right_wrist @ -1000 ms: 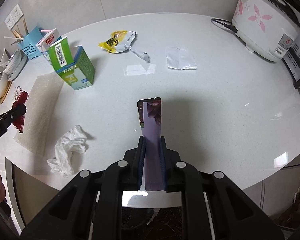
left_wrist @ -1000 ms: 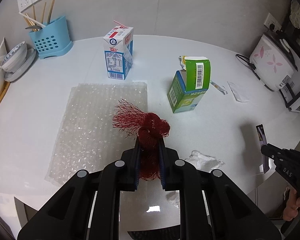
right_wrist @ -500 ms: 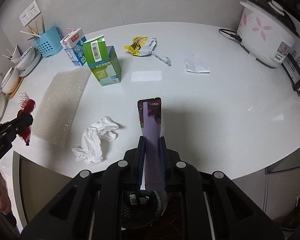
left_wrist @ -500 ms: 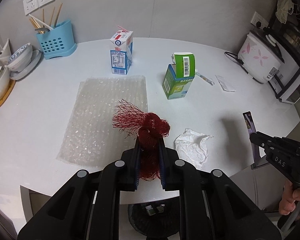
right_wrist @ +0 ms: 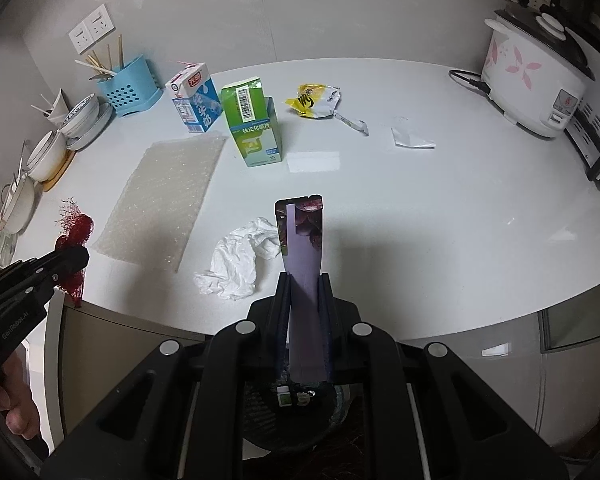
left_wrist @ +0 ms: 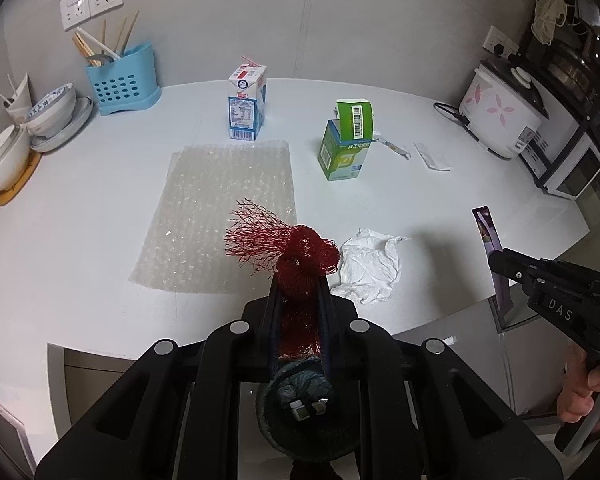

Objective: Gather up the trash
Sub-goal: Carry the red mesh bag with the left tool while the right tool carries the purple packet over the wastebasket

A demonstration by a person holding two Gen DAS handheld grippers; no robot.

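The left gripper point(left_wrist: 299, 280) is clamping a red mesh bag point(left_wrist: 290, 246); the right gripper point(right_wrist: 303, 284) is pinching a purple wrapper point(right_wrist: 303, 236), both above a trash bin point(left_wrist: 304, 412).

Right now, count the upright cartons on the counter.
2. The blue-and-white milk carton stands near the blue utensil holder; the green carton stands just right of it, beside the bubble wrap.
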